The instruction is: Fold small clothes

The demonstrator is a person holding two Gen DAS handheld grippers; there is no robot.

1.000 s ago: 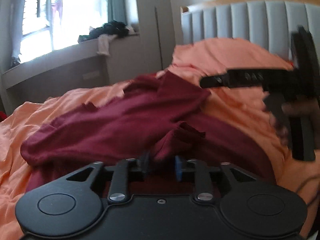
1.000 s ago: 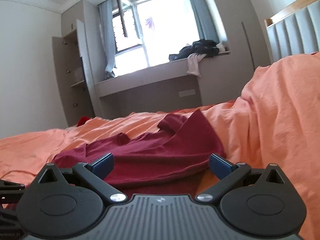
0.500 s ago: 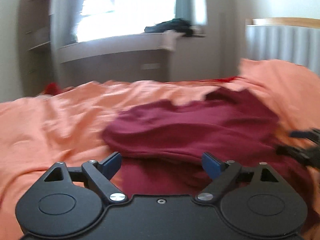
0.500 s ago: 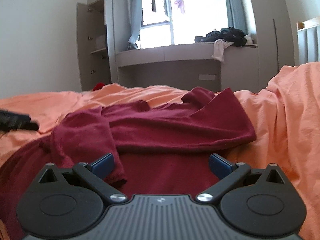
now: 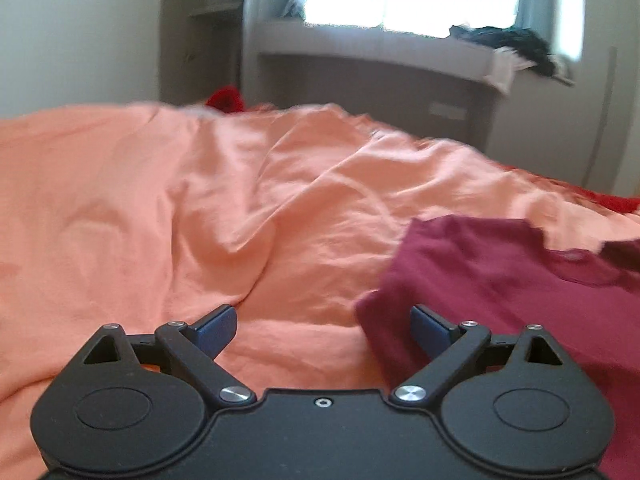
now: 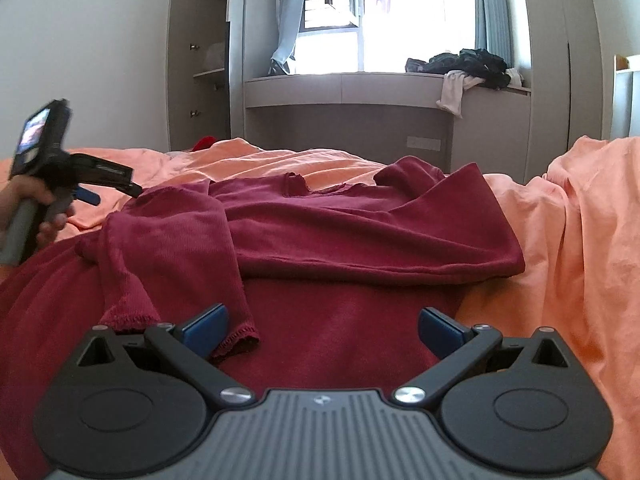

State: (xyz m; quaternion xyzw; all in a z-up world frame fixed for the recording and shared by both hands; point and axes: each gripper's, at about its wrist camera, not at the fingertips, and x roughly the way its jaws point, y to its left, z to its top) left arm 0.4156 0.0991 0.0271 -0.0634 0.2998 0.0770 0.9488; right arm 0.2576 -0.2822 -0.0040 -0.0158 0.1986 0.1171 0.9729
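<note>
On the orange sheet (image 6: 580, 248) lies the maroon top (image 6: 340, 232), spread out with a sleeve (image 6: 168, 248) folded across its front. Nearest, the right gripper (image 6: 322, 328) hovers over the top's hem, jaws wide, nothing between them. At the top's left edge the left gripper (image 5: 324, 326) is opening its jaws over bare sheet, gripping nothing; a hand (image 6: 36, 208) holds it. Beyond the top, dark clothes (image 6: 464, 64) sit on the window ledge (image 6: 344, 84).

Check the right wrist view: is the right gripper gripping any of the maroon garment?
No. The right gripper stands open above the maroon garment, its blue pads apart and pinching no cloth.
</note>
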